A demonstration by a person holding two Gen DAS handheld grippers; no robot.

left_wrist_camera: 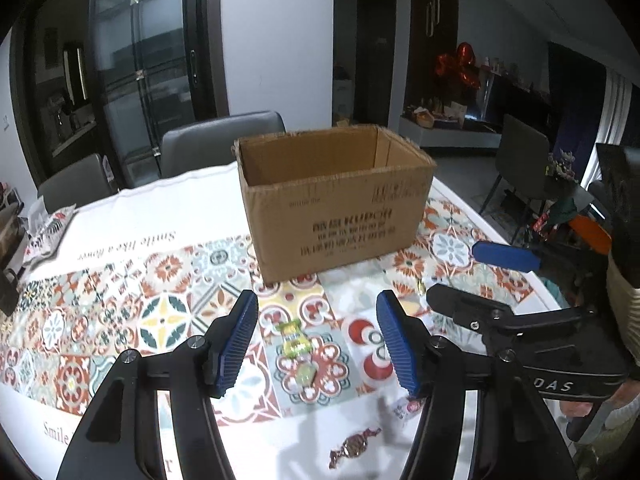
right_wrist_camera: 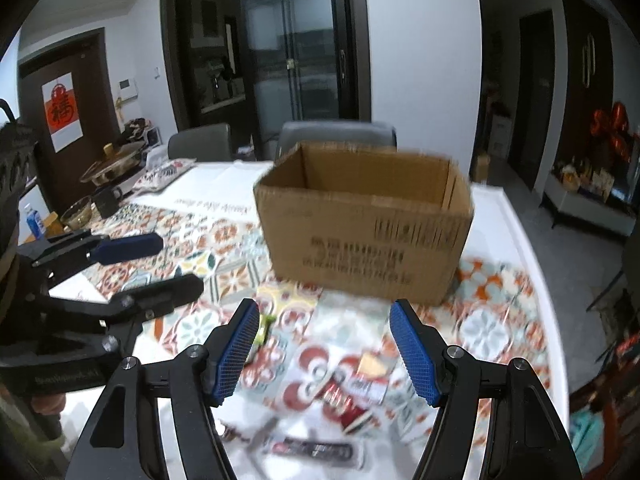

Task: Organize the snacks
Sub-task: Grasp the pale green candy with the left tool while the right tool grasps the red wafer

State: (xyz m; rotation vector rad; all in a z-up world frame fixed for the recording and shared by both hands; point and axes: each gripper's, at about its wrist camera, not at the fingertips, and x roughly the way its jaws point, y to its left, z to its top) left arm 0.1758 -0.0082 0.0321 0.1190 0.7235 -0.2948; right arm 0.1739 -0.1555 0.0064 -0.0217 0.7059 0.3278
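An open brown cardboard box [left_wrist_camera: 336, 200] stands on the patterned tablecloth; it also shows in the right wrist view [right_wrist_camera: 364, 224]. My left gripper [left_wrist_camera: 318, 344] is open above two green-yellow wrapped candies [left_wrist_camera: 294, 340] [left_wrist_camera: 306, 374]. A brown-wrapped candy [left_wrist_camera: 350, 446] and a pink-white one [left_wrist_camera: 404, 408] lie nearer. My right gripper [right_wrist_camera: 324, 352] is open above several blurred snack packets, among them a red one [right_wrist_camera: 344, 400] and a dark bar [right_wrist_camera: 316, 450]. The right gripper shows in the left wrist view [left_wrist_camera: 468, 276], open. The left gripper shows in the right wrist view [right_wrist_camera: 168, 264], open.
Grey chairs [left_wrist_camera: 220, 140] stand behind the table. A printed pouch [left_wrist_camera: 48, 232] lies at the table's far left. Bowls and a mug [right_wrist_camera: 104, 200] sit at the left in the right wrist view. The table's right edge [right_wrist_camera: 536, 280] is near the box.
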